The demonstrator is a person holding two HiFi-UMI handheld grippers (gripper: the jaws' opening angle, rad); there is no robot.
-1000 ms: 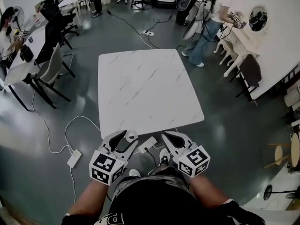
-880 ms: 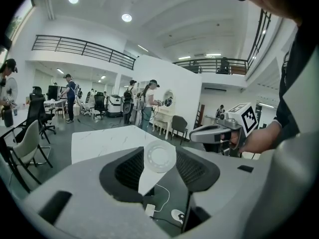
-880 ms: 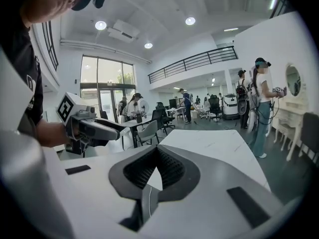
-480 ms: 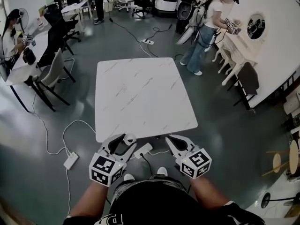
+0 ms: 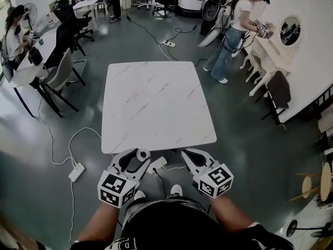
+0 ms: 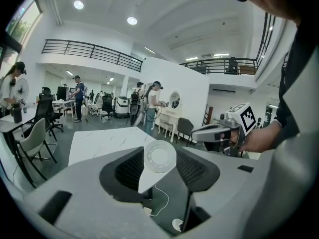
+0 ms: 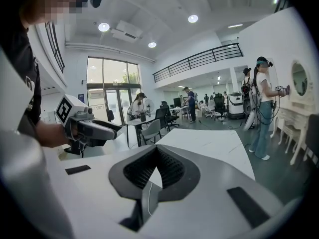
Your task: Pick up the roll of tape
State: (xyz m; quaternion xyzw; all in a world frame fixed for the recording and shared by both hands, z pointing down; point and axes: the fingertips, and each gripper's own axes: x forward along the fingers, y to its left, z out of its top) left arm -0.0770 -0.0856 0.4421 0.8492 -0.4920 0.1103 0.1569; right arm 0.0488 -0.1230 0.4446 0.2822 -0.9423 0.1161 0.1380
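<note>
A small white roll of tape (image 5: 142, 153) sits pinched at the tip of my left gripper (image 5: 139, 155), which is shut on it. In the left gripper view the tape roll (image 6: 159, 157) shows as a round white disc right at the fingertips of that gripper (image 6: 158, 164). My right gripper (image 5: 183, 152) is held beside it, shut and holding nothing; its jaws meet in the right gripper view (image 7: 156, 172). Both grippers hover in front of my body, just short of the near edge of the white marble table (image 5: 156, 103).
Under the grippers a power strip (image 5: 158, 164) with a cable lies on the grey floor, and another power strip (image 5: 76, 172) lies to the left. Chairs and desks (image 5: 57, 74) stand at left. A person (image 5: 234, 25) stands at back right by white furniture (image 5: 270, 61).
The head view has shifted slightly, so the table sits a little differently in frame. Both grippers keep the same pose, and the left one still grips the tape.
</note>
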